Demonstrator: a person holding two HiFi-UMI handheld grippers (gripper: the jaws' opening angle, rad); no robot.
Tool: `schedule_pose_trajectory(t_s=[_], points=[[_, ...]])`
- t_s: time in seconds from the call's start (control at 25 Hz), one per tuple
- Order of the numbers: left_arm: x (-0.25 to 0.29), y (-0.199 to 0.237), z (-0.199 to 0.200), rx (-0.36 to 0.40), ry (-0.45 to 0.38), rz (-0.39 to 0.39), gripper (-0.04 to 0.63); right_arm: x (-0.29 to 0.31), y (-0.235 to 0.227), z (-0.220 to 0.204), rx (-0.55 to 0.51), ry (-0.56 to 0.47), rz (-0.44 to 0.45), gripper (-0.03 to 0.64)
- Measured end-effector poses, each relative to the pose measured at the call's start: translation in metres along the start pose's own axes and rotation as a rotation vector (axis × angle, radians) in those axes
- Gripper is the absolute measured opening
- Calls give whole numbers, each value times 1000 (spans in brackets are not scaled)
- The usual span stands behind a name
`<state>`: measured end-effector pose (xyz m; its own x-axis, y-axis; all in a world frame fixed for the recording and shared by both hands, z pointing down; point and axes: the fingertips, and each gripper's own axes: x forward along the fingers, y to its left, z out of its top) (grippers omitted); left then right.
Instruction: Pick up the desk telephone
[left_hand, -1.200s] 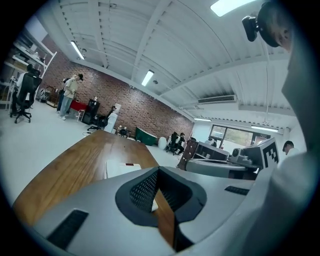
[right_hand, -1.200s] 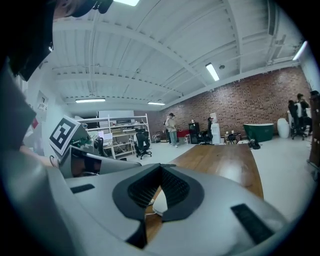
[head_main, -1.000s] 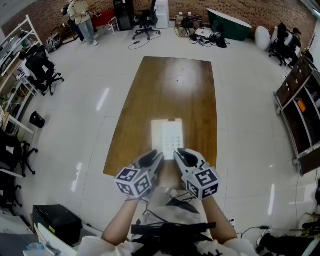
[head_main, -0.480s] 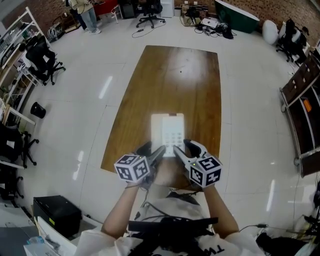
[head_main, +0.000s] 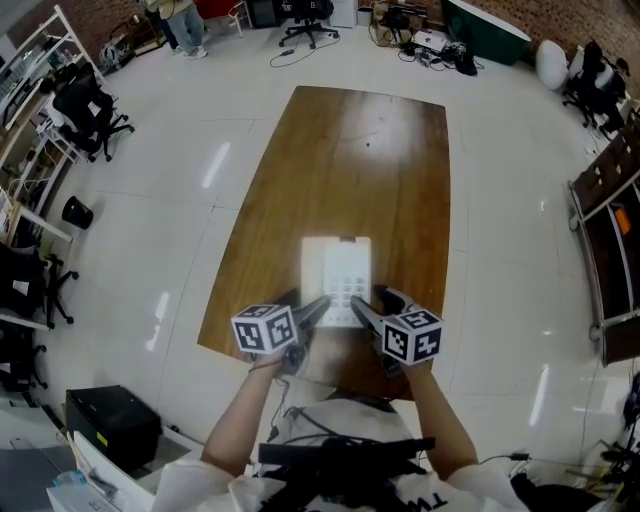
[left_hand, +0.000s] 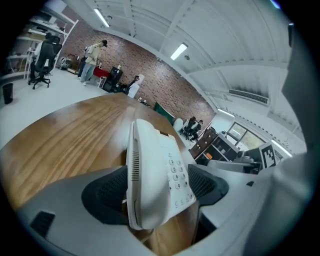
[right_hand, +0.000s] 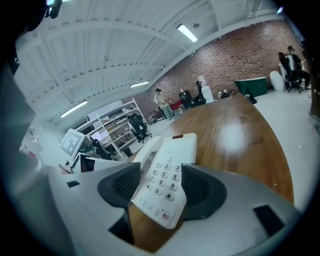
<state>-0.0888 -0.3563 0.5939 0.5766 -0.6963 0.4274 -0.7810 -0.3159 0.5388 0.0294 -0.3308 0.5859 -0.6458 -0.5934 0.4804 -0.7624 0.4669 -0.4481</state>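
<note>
Both of our grippers have sunk toward the table (head_main: 350, 160) since a second ago and closed in on the telephone (head_main: 338, 272). It lies flat near the table's close edge. Our left gripper (head_main: 318, 306) straddles its handset corner and our right gripper (head_main: 362, 306) its keypad corner. Both pairs of jaws are opening, not yet gripping.

Desk telephone (head_main: 337, 280) moulded in smooth white plastic; table (head_main: 350, 160) surfaced in polished brown wood, glare reflected; floor (head_main: 150, 230) finished glossy; pads (left_hand: 106, 194) of left gripper (head_main: 316, 306) textured dark and matt
</note>
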Motion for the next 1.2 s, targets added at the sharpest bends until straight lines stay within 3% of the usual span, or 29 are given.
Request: schedule_pose_trajectory(t_s=[0.08,0.28,0.36,0.56,0.64,0.92,1.0,1.2], points=[[7,4,-4,-5,25,6,408,8,-5,-5,18,27,10,305],[16,11,-7,-7,65,15,410,25,-19,-18,57,78,6,305],[20,13,-10,-10,88,7,410,34,-22,-25,86,106,17,356],[27,15,-13,17,142,5,410,45,-29,-30,120,138,16,359],[32,13,-16,27,165,0,431,48,-29,-31,141,153,21,393],[47,13,-31,132,287,38,413,61,-33,-34,131,163,-34,391],[48,13,-33,142,292,38,400,63,-31,-35,127,178,-33,336],[48,11,-32,133,275,34,391,63,-29,-34,129,191,-10,333]])
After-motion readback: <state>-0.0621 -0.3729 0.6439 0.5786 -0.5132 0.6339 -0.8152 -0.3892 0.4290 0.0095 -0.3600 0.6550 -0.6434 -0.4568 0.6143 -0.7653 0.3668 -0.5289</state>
